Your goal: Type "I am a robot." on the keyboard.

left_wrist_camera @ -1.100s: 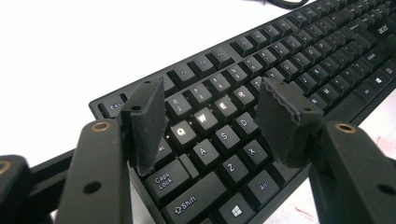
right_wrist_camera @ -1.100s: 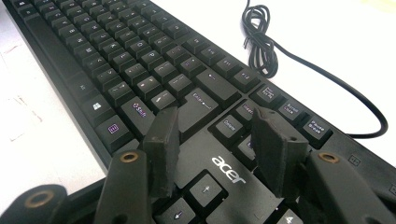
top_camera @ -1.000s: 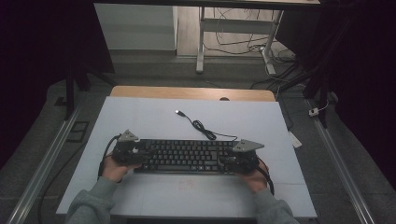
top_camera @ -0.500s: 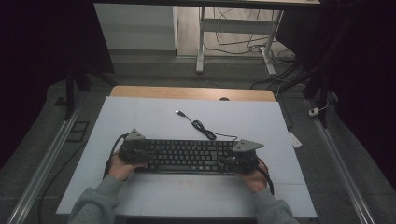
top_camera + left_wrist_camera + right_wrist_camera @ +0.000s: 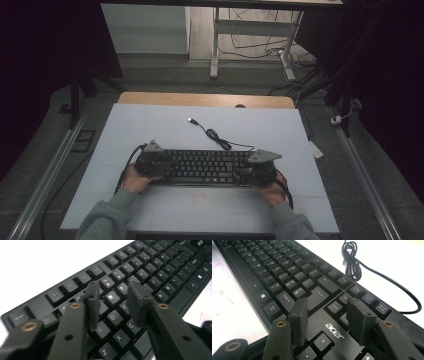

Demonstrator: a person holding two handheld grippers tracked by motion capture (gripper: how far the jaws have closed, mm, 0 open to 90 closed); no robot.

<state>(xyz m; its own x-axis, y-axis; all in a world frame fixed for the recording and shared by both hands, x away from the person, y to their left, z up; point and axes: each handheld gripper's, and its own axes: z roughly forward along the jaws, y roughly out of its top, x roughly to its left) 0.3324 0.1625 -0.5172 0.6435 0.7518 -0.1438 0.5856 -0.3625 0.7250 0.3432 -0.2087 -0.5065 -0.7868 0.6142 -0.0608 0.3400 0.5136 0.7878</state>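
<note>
Left gripper [image 5: 112, 302], jaws just narrowed but apart and empty, hovers over the keyboard [image 5: 205, 166] R key for pressing. Right gripper [image 5: 328, 320], spread, hovers near Enter.

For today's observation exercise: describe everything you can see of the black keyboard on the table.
The keyboard is black, plastic-looking and full-size, with white key legends, an "acer" logo above its arrow keys and purple-tinted markings on some right-end keys. It lies flat on the white table, long side towards the person. Its black cable coils behind it and ends in a loose USB plug.
</note>
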